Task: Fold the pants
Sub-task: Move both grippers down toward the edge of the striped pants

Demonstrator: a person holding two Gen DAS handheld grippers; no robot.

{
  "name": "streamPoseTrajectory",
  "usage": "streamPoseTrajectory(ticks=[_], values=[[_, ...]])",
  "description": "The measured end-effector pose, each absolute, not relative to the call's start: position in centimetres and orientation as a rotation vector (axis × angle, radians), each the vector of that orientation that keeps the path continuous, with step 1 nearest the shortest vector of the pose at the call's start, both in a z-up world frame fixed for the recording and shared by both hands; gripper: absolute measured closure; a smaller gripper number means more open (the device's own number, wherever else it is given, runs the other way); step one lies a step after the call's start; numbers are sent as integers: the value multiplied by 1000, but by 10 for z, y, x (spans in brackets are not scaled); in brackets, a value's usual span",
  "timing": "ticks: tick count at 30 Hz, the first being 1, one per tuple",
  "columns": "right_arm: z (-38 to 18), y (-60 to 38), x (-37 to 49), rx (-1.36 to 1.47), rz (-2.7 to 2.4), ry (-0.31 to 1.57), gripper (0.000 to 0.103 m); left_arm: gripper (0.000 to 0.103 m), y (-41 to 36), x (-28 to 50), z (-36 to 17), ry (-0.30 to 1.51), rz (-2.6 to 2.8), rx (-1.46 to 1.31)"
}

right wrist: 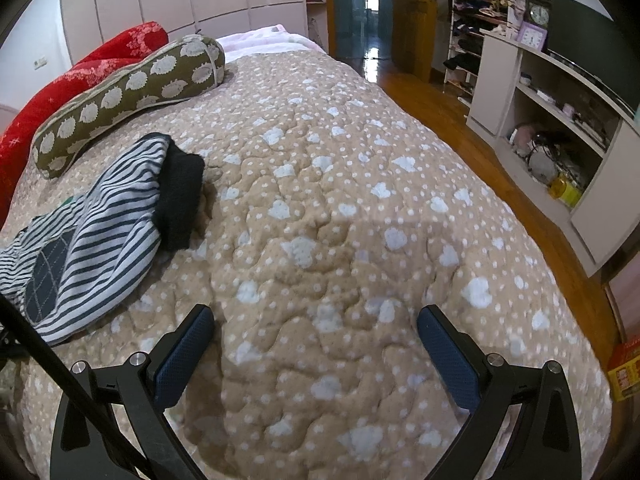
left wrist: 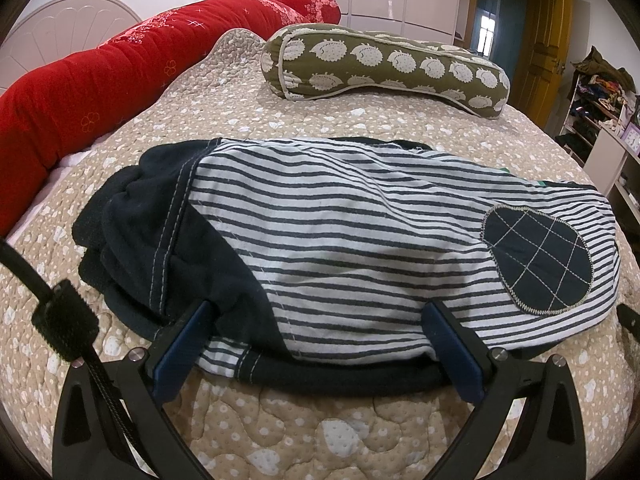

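Observation:
The pants (left wrist: 340, 248) are small, white with navy stripes, a navy waistband and a round navy knee patch (left wrist: 538, 260). They lie folded in a bundle on the beige quilted bedspread (left wrist: 248, 128). My left gripper (left wrist: 320, 312) is open, its blue-padded fingers spread on either side of the bundle's near edge, touching the cloth. In the right wrist view the pants (right wrist: 100, 224) lie at the left with a navy cuff (right wrist: 180, 200) at their far end. My right gripper (right wrist: 316, 320) is open over bare bedspread (right wrist: 340, 200), well to the right of the pants and holding nothing.
An olive hedgehog-print pillow (left wrist: 384, 68) and a red bolster (left wrist: 120, 68) lie at the far side of the bed. The bed's right edge drops to a wooden floor (right wrist: 436, 92), with a white shelf unit (right wrist: 560, 120) and a cluttered rack (right wrist: 476, 28) beyond.

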State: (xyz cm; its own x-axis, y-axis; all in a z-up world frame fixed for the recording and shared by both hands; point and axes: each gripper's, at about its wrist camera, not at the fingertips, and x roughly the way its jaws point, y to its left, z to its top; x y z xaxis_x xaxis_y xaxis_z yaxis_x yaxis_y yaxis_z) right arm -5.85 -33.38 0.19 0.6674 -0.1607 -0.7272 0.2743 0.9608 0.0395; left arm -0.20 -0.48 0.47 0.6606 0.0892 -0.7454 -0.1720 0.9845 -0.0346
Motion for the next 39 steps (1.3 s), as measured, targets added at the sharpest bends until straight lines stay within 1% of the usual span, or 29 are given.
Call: streamPoseTrajectory(ticks=[7,10,18,24,25,28,29,31,35,39], values=[[1,-315,-80,161,-231,824,0,0,-5,-2,5,837,148,-105],[-1,-312,-93,212,-209,806,0,0,-5,-2,5,838,150,-102],[-6,-295,-115,135,-201,794,0,0,-8,1,5,846,160,-89],[-8,-281,-126,36,-260,753,1,0,-1,-8,7,863,74,-118],[-7,-280,-126,12,-260,755,1,2,0,-14,9,870,55,-111],[-3,-284,-123,25,-236,797,1,17,3,-29,18,874,16,-84],[1,-287,-121,41,-218,816,1,18,6,-36,25,870,-11,-84],[9,-289,-118,45,-183,819,4,18,14,-45,37,850,-39,-87],[24,-286,-112,46,-112,783,4,18,27,-51,64,787,-29,-35],[29,-279,-104,44,-60,767,4,18,37,-47,71,773,-8,-12]])
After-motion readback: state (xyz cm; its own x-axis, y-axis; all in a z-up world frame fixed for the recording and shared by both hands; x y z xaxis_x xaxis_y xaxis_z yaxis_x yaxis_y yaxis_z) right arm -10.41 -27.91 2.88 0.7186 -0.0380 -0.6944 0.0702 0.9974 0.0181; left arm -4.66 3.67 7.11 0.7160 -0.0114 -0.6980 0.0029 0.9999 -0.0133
